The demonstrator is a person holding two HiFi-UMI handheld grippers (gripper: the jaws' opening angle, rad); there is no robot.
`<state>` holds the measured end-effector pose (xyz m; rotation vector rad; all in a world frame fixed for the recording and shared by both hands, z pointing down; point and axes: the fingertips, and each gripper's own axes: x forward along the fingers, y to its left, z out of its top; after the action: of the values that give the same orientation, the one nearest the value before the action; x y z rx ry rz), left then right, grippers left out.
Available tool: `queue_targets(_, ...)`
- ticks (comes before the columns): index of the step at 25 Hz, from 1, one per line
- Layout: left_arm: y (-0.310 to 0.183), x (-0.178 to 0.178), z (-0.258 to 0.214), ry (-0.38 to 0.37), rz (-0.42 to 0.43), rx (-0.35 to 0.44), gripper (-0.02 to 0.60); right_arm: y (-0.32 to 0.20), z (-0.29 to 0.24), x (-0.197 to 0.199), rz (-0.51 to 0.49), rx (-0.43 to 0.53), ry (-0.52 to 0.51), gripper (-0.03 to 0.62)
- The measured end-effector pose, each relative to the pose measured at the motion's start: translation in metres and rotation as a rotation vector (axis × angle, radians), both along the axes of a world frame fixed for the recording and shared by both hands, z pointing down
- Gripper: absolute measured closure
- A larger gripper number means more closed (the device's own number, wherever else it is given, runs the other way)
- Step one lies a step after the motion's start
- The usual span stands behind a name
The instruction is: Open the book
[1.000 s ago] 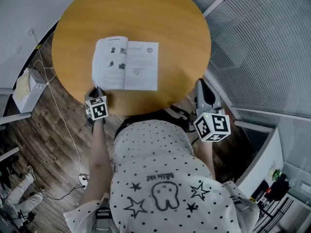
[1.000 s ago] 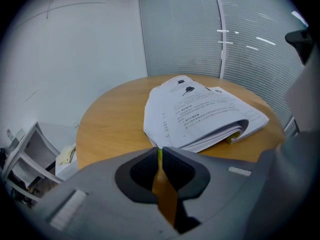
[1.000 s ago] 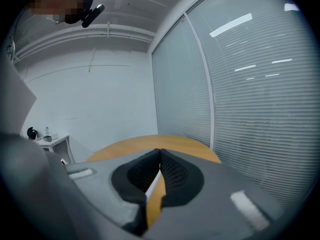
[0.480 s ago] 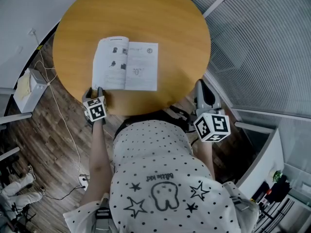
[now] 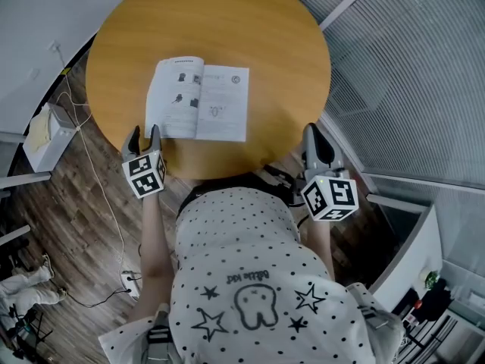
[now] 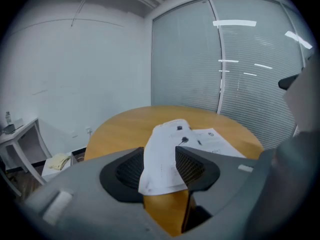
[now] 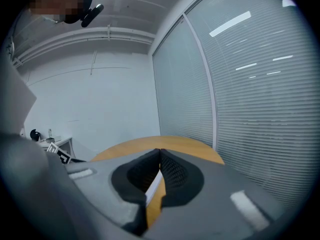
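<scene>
Left tongs [image 5: 144, 133], jaws just opening wide, grip nothing beside the open book [image 5: 198, 110]; right tongs [image 5: 316, 130] are closed.

Fig. Round orange-brown wooden counter [image 5: 227, 21] standing on a dark wood-plank floor [image 5: 68, 203]. A plain white wall [image 6: 75, 84] meets a glazed partition with horizontal grey blinds [image 6: 240, 74] (strip lights reflected in the glass). Small white side table [image 6: 22, 128] at far left.
</scene>
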<state>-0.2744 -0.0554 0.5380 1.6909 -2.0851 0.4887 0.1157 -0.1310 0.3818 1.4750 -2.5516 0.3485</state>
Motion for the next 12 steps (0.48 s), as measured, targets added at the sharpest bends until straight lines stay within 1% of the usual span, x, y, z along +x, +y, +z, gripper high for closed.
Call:
queue_targets(2, -0.010, 0.010, -0.027, -0.005, 0.029, 0.062, 0.386, 0.001, -0.001, -0.001, -0.004, 0.001, -0.002, 0.591)
queue_targets(4, -0.017, 0.020, -0.053, -0.014, 0.056, 0.120, 0.421, 0.002, -0.002, -0.002, -0.009, 0.003, -0.002, 0.591)
queue_targets(7, -0.026, 0.036, -0.089, -0.021, 0.094, 0.199, 0.493, 0.003, -0.004, -0.003, -0.014, 0.005, -0.002, 0.591)
queue_targets(9, -0.028, 0.048, -0.109, -0.010, 0.129, 0.244, 0.546, 0.004, -0.005, -0.004, -0.014, 0.005, -0.004, 0.591)
queue_targets(10, -0.028, 0.054, -0.117, -0.004, 0.147, 0.264, 0.561, 0.004, -0.005, -0.005, -0.014, 0.005, -0.006, 0.591)
queue_targets(12, -0.026, 0.067, -0.131, -0.008, 0.188, 0.295, 0.571, 0.006, -0.004, -0.008, -0.018, 0.006, -0.012, 0.591)
